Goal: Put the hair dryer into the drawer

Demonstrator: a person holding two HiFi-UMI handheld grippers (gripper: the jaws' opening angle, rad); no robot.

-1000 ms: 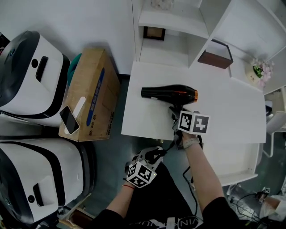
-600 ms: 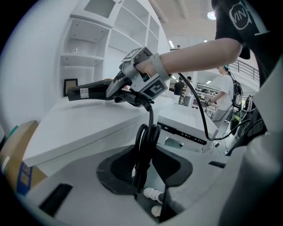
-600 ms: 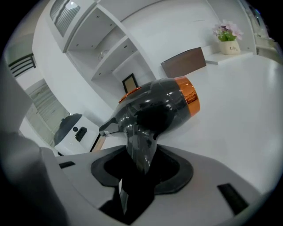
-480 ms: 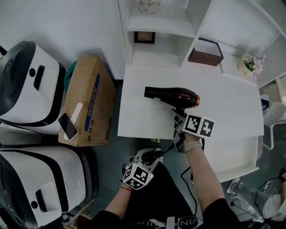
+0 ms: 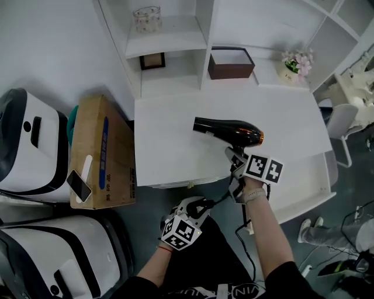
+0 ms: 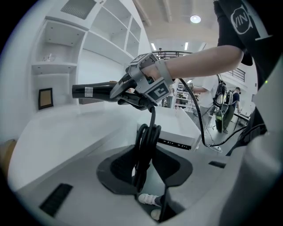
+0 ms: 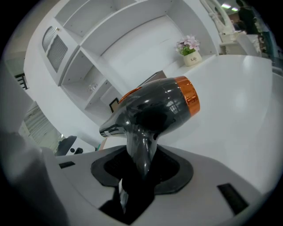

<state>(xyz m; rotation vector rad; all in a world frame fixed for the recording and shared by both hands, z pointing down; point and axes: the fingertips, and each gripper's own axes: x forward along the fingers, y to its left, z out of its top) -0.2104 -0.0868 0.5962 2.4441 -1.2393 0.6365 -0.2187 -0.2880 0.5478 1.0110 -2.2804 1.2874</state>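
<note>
The black hair dryer (image 5: 228, 129) with an orange rear ring hangs just over the white table (image 5: 169, 140), its barrel pointing left. My right gripper (image 5: 234, 155) is shut on its handle; in the right gripper view the handle (image 7: 140, 152) runs down between the jaws. Below the table's front edge, my left gripper (image 5: 201, 204) is shut on the coiled black cord (image 6: 143, 145), which runs up to the dryer (image 6: 95, 91). The open white drawer (image 5: 304, 193) juts out at the table's front right, and its box (image 6: 181, 128) also shows in the left gripper view.
A cardboard box (image 5: 102, 152) with a phone (image 5: 77, 185) on it stands left of the table, beside white machines (image 5: 26, 140). Shelves behind hold a brown box (image 5: 231, 63), a flower pot (image 5: 295, 63), a picture frame (image 5: 152, 61) and a glass jar (image 5: 146, 17). A white chair (image 5: 339, 125) stands at the right.
The right gripper has carried the hair dryer rightward over the table and rolled it. The left gripper followed with the cord. The head view has swung, bringing the drawer into sight.
</note>
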